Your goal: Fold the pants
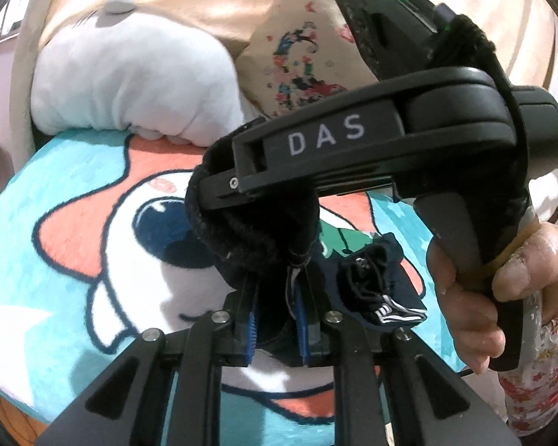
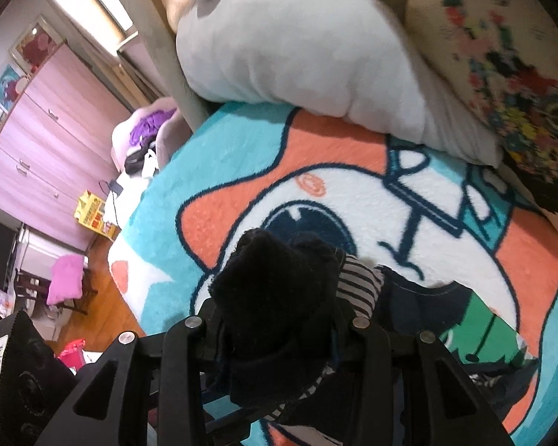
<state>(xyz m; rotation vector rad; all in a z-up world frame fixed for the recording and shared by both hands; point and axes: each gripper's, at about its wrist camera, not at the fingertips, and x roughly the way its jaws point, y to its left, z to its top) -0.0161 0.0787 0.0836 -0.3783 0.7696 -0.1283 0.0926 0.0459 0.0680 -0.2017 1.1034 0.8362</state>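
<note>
1. Both grippers hold the dark pants [image 1: 375, 290] bunched above the cartoon blanket [image 1: 74, 260] on the bed.
2. Left gripper [image 1: 277, 325], lower centre of its view: jaws nearly together, pinching a thin fold of navy cloth between the blue pads [image 1: 251, 334].
3. Right gripper [image 2: 275, 319], lower centre of its view: jaws hidden under black fabric; their opening cannot be told, though cloth appears caught there.
4. Judged step: spreading the garment; draw the grippers apart evenly and keep the striped waistband [image 2: 357, 290] level.
5. Open room lies mid-frame; the white pillow [image 2: 297, 52] and floral cushion [image 2: 502, 74] bound the upper frame, the bed edge [image 2: 137, 208] the left.
</note>
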